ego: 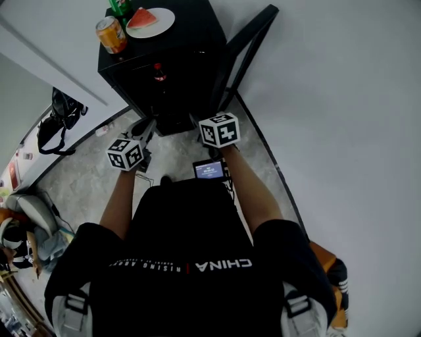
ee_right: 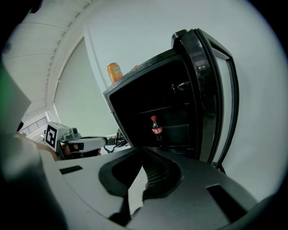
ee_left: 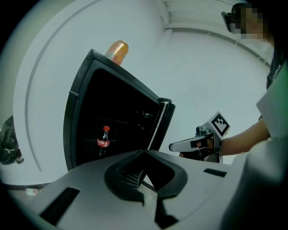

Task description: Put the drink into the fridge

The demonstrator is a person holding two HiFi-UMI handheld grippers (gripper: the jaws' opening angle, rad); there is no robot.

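A cola bottle [ego: 158,71] with a red cap and label stands upright on a shelf inside the open black mini fridge [ego: 197,39]; it also shows as the bottle [ee_left: 104,140] in the left gripper view and the bottle [ee_right: 156,128] in the right gripper view. Both grippers hover in front of the fridge opening, apart from the bottle. My left gripper [ego: 148,126] [ee_left: 144,152] is shut with nothing in it. My right gripper [ego: 205,120] [ee_right: 143,150] has its jaw tips together and holds nothing. Each gripper sees the other: the right gripper [ee_left: 175,146], the left gripper [ee_right: 112,140].
The fridge door [ego: 253,36] [ee_right: 216,90] swings open to the right. On the fridge top stand an orange can [ego: 110,34] [ee_left: 117,51] [ee_right: 114,72], a green bottle [ego: 120,6] and a plate [ego: 164,23] with a watermelon slice. A black bag [ego: 56,122] lies at the left wall.
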